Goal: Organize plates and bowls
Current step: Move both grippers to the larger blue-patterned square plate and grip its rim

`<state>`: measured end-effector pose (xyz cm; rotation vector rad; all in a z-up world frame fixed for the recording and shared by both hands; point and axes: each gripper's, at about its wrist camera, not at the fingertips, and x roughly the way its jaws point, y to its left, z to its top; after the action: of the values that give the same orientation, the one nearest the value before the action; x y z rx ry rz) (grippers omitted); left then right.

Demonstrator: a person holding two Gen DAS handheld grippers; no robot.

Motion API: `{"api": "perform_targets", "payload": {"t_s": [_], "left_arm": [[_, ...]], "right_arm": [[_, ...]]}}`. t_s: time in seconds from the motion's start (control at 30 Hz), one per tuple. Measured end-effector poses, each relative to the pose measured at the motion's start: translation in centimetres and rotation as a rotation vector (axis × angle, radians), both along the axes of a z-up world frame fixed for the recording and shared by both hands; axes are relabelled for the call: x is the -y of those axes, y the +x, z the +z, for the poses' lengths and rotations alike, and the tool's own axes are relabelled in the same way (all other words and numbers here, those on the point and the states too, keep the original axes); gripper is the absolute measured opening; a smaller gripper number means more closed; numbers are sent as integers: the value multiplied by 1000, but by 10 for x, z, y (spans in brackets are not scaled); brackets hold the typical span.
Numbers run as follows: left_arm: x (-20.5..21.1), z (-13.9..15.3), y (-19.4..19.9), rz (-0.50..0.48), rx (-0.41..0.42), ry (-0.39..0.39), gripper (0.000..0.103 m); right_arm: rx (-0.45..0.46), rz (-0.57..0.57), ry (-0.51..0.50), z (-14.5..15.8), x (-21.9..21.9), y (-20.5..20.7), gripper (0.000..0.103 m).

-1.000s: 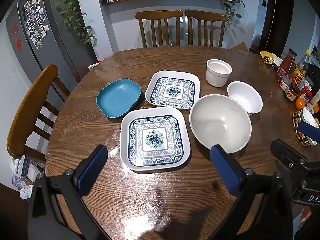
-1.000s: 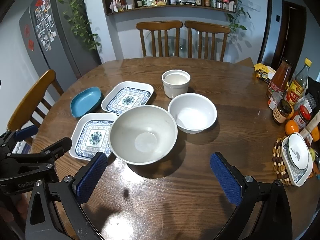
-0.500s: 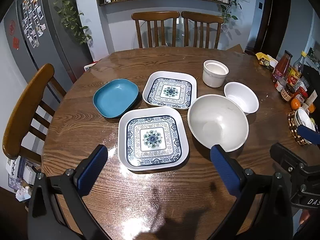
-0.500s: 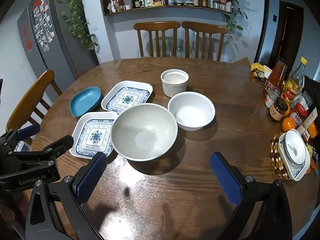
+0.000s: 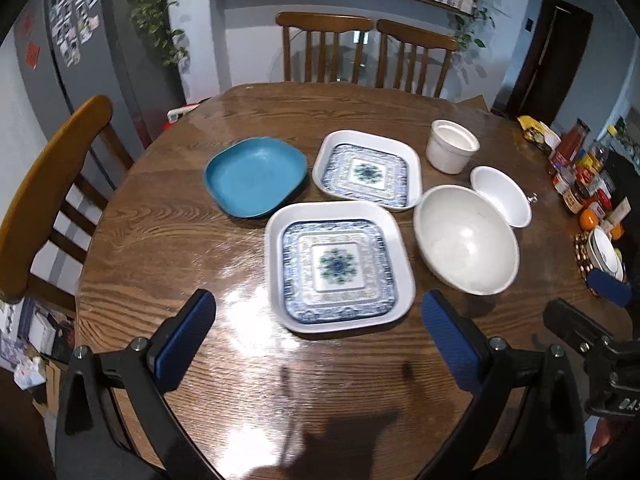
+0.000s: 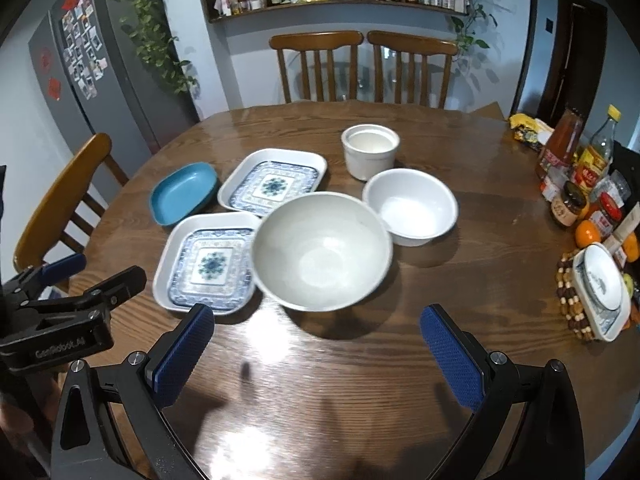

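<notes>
On the round wooden table [image 5: 168,240] lie a near square blue-patterned plate [image 5: 338,266], a far one [image 5: 366,170] and a blue dish [image 5: 254,176]. To their right stand a large white bowl [image 5: 466,240], a small white bowl [image 5: 500,196] and a white cup [image 5: 452,146]. The same dishes show in the right wrist view: near plate [image 6: 206,262], large bowl [image 6: 322,250], small bowl [image 6: 410,206], cup [image 6: 370,150]. My left gripper [image 5: 318,338] is open and empty, just short of the near plate. My right gripper [image 6: 318,346] is open and empty, just short of the large bowl.
Bottles and jars [image 6: 576,176] crowd the table's right edge beside oranges and a small patterned dish on a beaded mat [image 6: 598,288]. Wooden chairs stand at the far side [image 6: 360,64] and on the left [image 6: 60,200]. A fridge [image 6: 92,64] stands at the back left.
Both grippers have risen and drawn back slightly, so the views tilt and the dishes sit a little farther off. The left view has swung leftward. No dish has moved.
</notes>
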<state>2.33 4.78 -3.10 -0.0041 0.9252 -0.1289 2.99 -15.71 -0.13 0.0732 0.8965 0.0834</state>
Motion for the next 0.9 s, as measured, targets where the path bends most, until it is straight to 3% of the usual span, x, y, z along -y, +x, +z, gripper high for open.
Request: {"api": "perform_targets", "payload": {"t_s": [0.37, 0.63, 0.77, 0.9], "left_arm": [[-58, -44, 17, 57, -92, -18, 100], [-56, -76, 37, -1, -171, -42, 79], [-47, -82, 51, -43, -166, -43, 77], [-42, -90, 65, -72, -172, -38, 65]], "right_arm": [[-117, 77, 140, -41, -41, 3, 103], [-132, -15, 215, -72, -38, 18, 102], [-129, -43, 237, -84, -41, 31, 92], [-147, -95, 268, -100, -44, 43, 79]]}}
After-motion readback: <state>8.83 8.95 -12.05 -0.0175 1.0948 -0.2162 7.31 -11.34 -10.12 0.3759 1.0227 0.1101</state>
